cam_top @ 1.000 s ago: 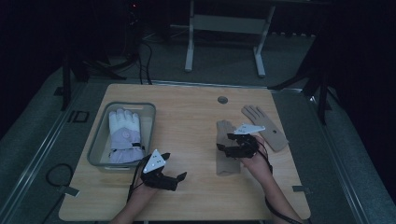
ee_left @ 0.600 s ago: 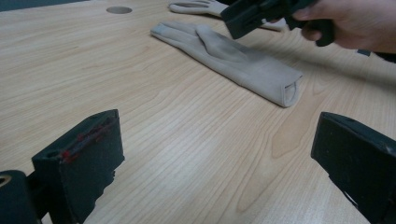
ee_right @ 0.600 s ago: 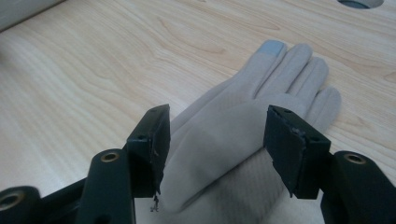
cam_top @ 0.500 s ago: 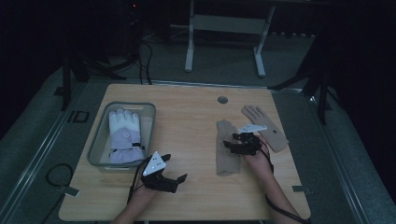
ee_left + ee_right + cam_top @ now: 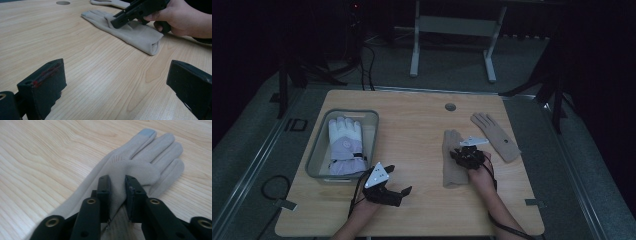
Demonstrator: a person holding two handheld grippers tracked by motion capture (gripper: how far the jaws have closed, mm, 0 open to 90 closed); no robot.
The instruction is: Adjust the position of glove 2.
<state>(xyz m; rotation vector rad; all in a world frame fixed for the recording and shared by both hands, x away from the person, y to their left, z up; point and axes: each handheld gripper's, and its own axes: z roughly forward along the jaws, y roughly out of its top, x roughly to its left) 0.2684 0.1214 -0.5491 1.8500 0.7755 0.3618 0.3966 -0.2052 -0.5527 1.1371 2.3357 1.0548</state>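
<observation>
While the left gripper [image 5: 398,189] is parked low at the near edge of the bench [image 5: 422,125] with its fingers [image 5: 42,85] spread wide and nothing between them, the right gripper [image 5: 117,185] is set down on the beige glove [image 5: 453,159] a bit further in, fingers pinched tight on a fold of fabric near the thumb. That glove is laid flat, fingertips pointing away. A second beige glove [image 5: 495,136] is seen just beyond it to the right. Off to the left, a white glove [image 5: 345,145] is sat in a clear bin [image 5: 317,152].
</observation>
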